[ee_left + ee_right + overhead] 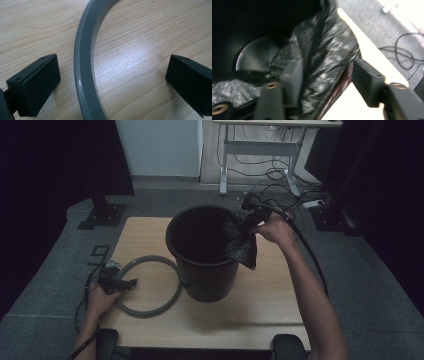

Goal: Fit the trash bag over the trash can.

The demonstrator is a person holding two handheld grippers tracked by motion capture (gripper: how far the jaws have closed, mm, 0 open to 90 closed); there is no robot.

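A black bucket stands upright in the middle of the wooden table. A crumpled black plastic bag hangs over its right rim, partly inside and partly outside. My right gripper reaches down at that rim; in the right gripper view its jaws straddle the bag and the rim, apart and not pressing. A grey ring lies flat on the table left of the bucket. My left gripper rests low at the ring's left side, open, with the ring's band passing between its jaws.
Grey carpet surrounds the table. A white desk with tangled cables and a power strip stands behind it, and a black stand base at the back left. Dark armrests sit at the table's near edge.
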